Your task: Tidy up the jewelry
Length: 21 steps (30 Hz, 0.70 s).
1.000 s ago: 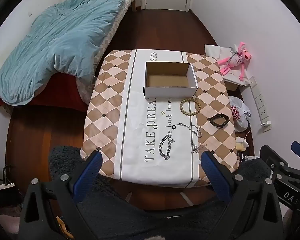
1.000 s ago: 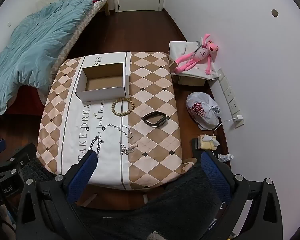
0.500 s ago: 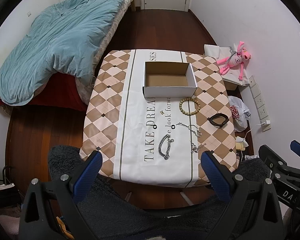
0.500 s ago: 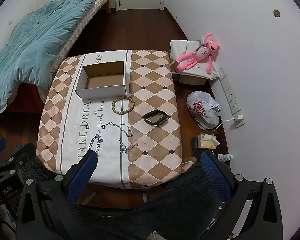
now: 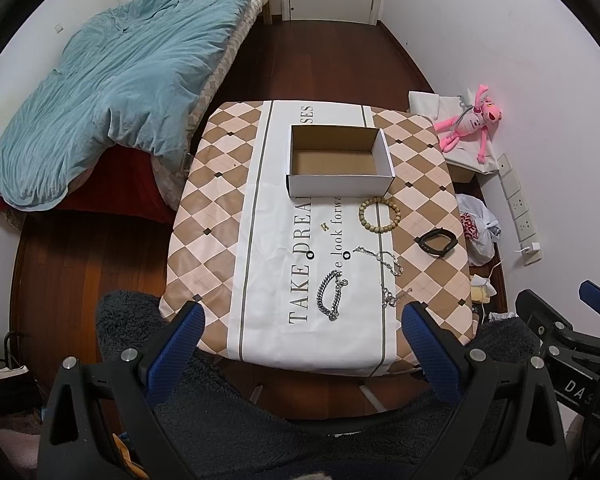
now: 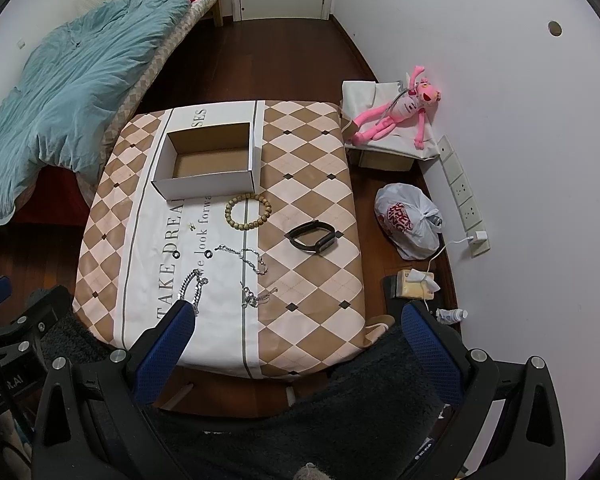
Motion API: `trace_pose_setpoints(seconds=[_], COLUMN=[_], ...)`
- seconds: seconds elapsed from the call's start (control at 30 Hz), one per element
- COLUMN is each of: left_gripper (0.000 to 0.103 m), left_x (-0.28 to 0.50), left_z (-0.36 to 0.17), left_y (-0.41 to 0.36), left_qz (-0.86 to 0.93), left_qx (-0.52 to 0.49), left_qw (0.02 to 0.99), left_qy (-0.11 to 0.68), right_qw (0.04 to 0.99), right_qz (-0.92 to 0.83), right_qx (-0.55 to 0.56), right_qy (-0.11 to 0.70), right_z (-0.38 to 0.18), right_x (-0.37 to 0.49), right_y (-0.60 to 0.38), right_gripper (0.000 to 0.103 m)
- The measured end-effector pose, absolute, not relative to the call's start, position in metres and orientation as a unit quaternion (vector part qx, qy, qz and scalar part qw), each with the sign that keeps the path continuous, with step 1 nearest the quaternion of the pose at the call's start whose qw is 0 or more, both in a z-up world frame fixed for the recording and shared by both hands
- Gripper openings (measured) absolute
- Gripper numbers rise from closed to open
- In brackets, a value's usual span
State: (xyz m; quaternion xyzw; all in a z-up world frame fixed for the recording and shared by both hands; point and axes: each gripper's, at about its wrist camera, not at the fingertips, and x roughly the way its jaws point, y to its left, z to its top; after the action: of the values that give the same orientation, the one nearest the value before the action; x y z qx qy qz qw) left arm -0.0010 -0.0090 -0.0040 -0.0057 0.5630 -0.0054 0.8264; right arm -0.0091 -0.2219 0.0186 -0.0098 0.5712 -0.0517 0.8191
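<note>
An empty white cardboard box [image 5: 340, 158] [image 6: 208, 164] stands at the far side of a small table with a checkered cloth [image 5: 220, 216] [image 6: 312, 280]. In front of it lie a wooden bead bracelet [image 5: 379, 214] [image 6: 247, 213], a black wristband [image 5: 438, 242] [image 6: 313, 237], a thick silver chain [image 5: 331, 295] [image 6: 192, 286], two thin silver chains [image 5: 384, 258] [image 6: 246, 258] and small earrings [image 5: 322, 225]. My left gripper [image 5: 302, 320] and right gripper [image 6: 296, 320] are both open and empty, held high above the table's near edge.
A bed with a blue duvet [image 5: 112, 76] is on the left. A pink plush toy [image 6: 400, 112] lies on a box by the right wall, with a plastic bag [image 6: 408, 220] and wall sockets below it. Dark fuzzy fabric [image 5: 260, 420] fills the foreground.
Both views shifted only slightly, the table sitting a little farther off and higher in frame. Nothing on the table moved and both grippers stayed open.
</note>
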Motion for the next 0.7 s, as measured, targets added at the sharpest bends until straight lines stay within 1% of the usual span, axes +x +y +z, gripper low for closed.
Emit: trace_pose_setpoints(seconds=[0.7], left_gripper=[0.1], left_x=[0.0019], left_z=[0.0047], left_y=[-0.003], left_qz=[-0.007], left_qx=[-0.008], left_qw=[0.828], left_qy=[0.561], right_qw=[0.819], right_qz=[-0.052], right_qx=[-0.01], right_qy=[0.571], right_z=[0.0211], right_x=[-0.0088], right_y=[-0.2237], right_gripper=[0.103])
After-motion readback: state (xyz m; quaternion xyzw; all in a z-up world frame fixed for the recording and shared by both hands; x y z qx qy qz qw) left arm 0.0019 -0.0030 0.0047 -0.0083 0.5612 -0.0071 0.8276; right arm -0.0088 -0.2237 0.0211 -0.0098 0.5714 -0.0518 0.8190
